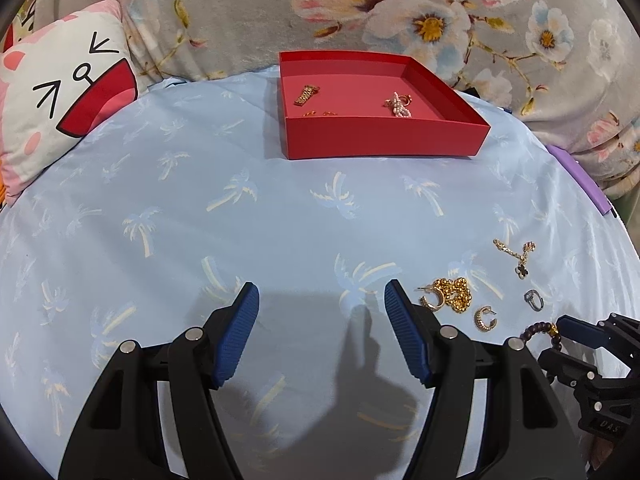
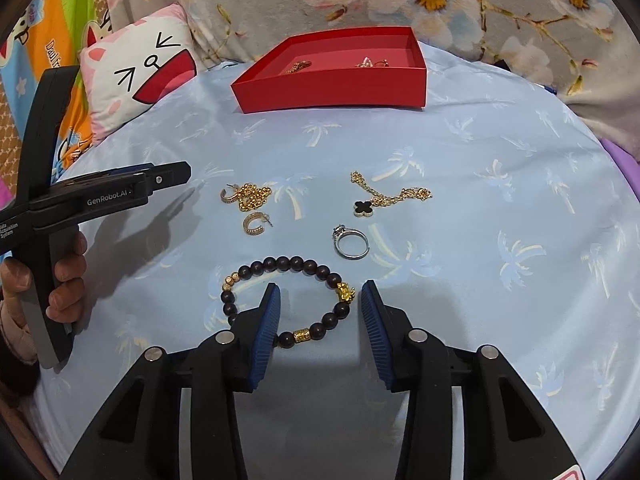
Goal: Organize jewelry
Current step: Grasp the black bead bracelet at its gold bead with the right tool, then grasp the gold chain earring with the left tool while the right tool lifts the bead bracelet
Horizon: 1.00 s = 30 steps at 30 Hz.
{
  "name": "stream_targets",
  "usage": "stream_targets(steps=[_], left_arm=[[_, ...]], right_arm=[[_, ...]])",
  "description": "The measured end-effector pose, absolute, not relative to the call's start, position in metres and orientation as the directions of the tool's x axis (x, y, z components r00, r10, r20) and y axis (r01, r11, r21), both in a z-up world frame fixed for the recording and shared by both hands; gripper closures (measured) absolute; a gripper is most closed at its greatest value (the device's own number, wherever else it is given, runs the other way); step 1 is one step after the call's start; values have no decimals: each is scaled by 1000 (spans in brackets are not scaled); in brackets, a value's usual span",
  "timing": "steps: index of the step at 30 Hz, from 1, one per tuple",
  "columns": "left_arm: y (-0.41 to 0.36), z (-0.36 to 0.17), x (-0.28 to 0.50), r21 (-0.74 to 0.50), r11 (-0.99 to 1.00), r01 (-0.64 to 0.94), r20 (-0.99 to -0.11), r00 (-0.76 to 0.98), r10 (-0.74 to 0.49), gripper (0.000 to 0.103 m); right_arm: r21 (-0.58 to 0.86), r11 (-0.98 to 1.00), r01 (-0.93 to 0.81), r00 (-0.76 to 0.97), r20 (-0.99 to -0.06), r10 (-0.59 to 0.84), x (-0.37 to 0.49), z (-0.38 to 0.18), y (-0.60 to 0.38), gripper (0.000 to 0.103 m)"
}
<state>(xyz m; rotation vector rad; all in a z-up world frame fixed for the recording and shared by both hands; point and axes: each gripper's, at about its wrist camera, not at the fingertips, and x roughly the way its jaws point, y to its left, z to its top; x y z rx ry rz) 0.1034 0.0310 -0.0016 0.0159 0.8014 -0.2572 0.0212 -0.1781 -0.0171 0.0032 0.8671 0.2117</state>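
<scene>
From your left wrist, the palm-print sheet [image 1: 240, 208] lies bare before the left gripper [image 1: 320, 304], fingers apart and empty; the red box [image 1: 384, 142] sits far back. From your right wrist, the right gripper [image 2: 320, 304] straddles the beaded bracket's edge [image 2: 280, 296], fingers apart.

Bright, even light from above casts soft shadows; sharp pictures, fisheye-bent with dark corners.

Red tray [image 1: 384, 142], loose jewelry [image 1: 456, 298], open left claw [image 1: 322, 300]
</scene>
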Motion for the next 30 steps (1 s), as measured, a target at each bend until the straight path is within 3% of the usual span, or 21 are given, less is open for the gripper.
stream_targets(steps=[6,8,30], left_arm=[[28,-2,104,-78,965,249,-716,660,-228,40],[26,-3,103,-75,963,257,-716,659,-231,40],[-33,-8,88,-64,909,413,-744,587,-319,41]], right_arm=[[79,987,-140,632,-760,151,27,-17,-185,91],[89,987,-131,632,-760,153,28,-18,-188,95],[131,991,-33,626,-770,122,25,-13,-220,95]])
